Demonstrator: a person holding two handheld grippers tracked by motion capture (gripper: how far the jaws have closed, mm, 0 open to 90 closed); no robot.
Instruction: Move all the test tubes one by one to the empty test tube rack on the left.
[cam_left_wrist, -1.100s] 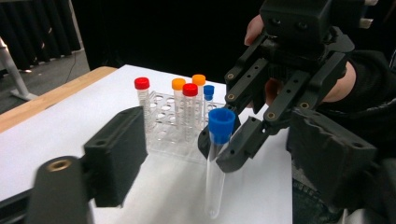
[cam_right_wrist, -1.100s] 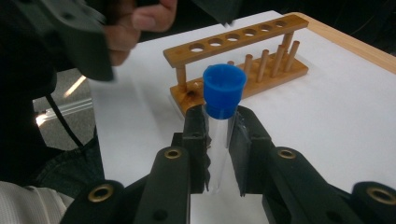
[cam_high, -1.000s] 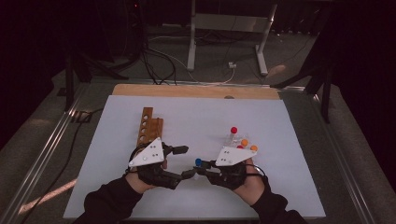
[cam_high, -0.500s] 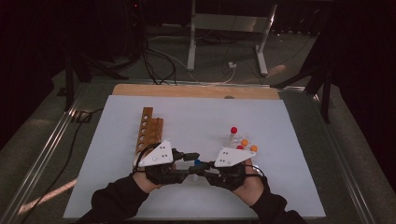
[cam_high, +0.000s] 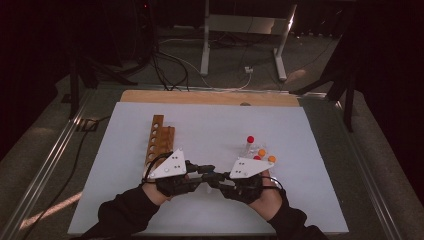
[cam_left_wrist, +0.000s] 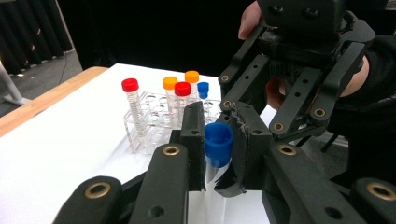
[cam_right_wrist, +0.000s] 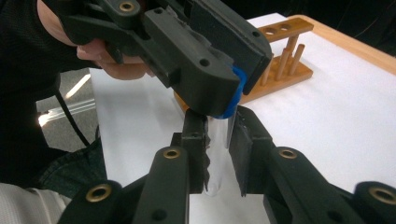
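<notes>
A clear tube (cam_right_wrist: 217, 154) with a blue cap (cam_left_wrist: 218, 143) is held between both grippers, low over the front middle of the white mat (cam_high: 210, 125). My left gripper (cam_left_wrist: 215, 140) has just been closing and is now shut on the blue cap (cam_right_wrist: 235, 93). My right gripper (cam_right_wrist: 218, 140) is shut on the clear tube body just below the cap. In the high view the left gripper (cam_high: 206, 170) and right gripper (cam_high: 219, 177) meet tip to tip.
A clear plastic rack (cam_high: 258, 153) with red- and orange-capped tubes stands just behind the right gripper; in the left gripper view the rack (cam_left_wrist: 154, 126) also holds a blue-capped tube. A wooden rack (cam_high: 159, 137) stands behind the left gripper. A wooden board edge (cam_high: 210, 97) runs along the mat's far side.
The left gripper's jaws, spread a second ago, have closed onto the blue cap. Both hands have kept their places.
</notes>
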